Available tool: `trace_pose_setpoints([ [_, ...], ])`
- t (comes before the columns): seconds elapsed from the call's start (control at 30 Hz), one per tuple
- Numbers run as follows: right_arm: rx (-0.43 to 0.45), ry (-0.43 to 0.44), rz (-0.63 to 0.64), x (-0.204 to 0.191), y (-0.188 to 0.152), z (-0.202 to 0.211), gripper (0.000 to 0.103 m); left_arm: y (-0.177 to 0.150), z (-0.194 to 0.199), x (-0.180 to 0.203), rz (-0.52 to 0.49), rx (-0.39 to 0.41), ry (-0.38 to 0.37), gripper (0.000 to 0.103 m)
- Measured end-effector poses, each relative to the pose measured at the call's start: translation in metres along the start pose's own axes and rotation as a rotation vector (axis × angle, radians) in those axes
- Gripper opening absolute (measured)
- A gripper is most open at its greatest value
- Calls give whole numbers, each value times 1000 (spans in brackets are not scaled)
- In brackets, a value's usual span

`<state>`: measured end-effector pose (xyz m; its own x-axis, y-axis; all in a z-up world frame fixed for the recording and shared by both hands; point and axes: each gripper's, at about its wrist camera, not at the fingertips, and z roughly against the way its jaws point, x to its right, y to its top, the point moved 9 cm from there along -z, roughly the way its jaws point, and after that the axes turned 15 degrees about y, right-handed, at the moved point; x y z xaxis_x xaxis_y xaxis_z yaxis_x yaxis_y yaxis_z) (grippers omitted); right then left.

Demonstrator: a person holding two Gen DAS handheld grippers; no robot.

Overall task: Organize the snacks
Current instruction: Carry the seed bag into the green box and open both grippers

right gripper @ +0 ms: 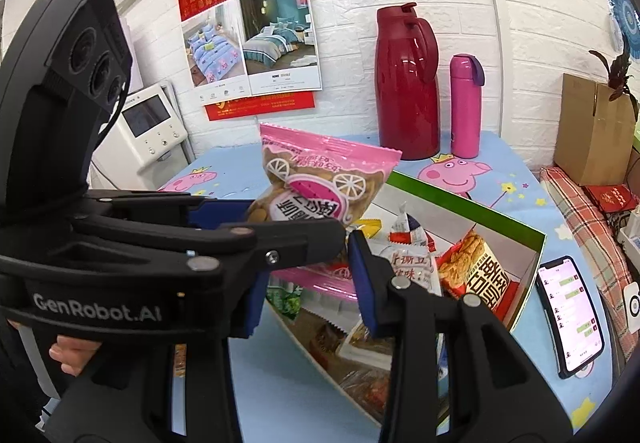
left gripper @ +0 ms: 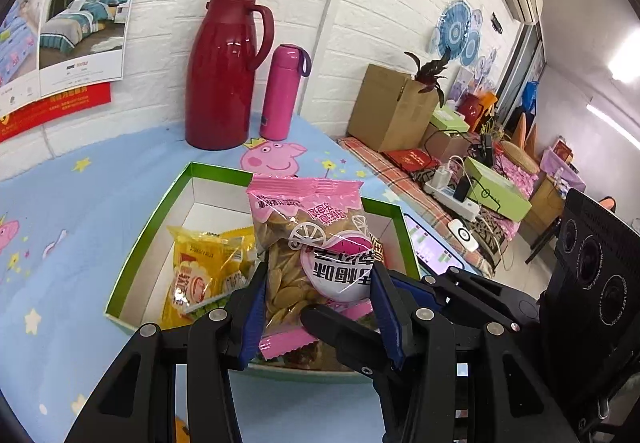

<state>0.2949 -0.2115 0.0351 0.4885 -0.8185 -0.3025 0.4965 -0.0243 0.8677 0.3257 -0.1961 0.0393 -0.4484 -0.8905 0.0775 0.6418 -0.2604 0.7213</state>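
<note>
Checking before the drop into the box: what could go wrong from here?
1. The left gripper pinches the pink snack bag only at its lower part; the top could flop or slip out above the green-rimmed box.
2. The open right gripper crowds it; the jaws may collide.
3. The phone lies beside the box; a swing could knock it.

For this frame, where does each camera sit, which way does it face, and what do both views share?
Left wrist: rides the left claw, looking along its fingers at the pink snack bag it grips above the green-rimmed box; the other claw's camera block shows at right.
Right wrist: rides the right claw, facing the box from its other side; a hand shows at lower left.
Shared: bag, box, red jug, pink bottle, phone.
</note>
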Motion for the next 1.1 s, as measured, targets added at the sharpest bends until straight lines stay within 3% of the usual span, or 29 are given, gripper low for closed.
trace_pose_setpoints([
  [0.07,-3,-4,-13,13,-2,-8,43,2,-14,-3,-7,-7,34,53],
  [0.1,-11,-24,-20,19,-5,-11,57,0,-20,-6,-10,-10,63,66],
  [0.13,-12,-48,-29,25,-8,-13,79,-2,-24,-10,-11,-9,98,82],
  [0.2,-23,-81,-22,32,-15,-14,88,-2,-26,-20,5,34,167,88],
  [0.27,-34,-103,-10,37,-17,-14,88,-4,-25,-26,10,62,191,89],
  [0.5,-46,-94,-40,34,-19,-10,91,-13,-10,-34,24,44,195,89],
  [0.87,-31,-43,5,-19,-36,15,96,-43,63,-49,51,94,312,89],
  [1.1,-45,-26,43,-52,-53,27,102,-69,94,-63,92,98,347,89],
])
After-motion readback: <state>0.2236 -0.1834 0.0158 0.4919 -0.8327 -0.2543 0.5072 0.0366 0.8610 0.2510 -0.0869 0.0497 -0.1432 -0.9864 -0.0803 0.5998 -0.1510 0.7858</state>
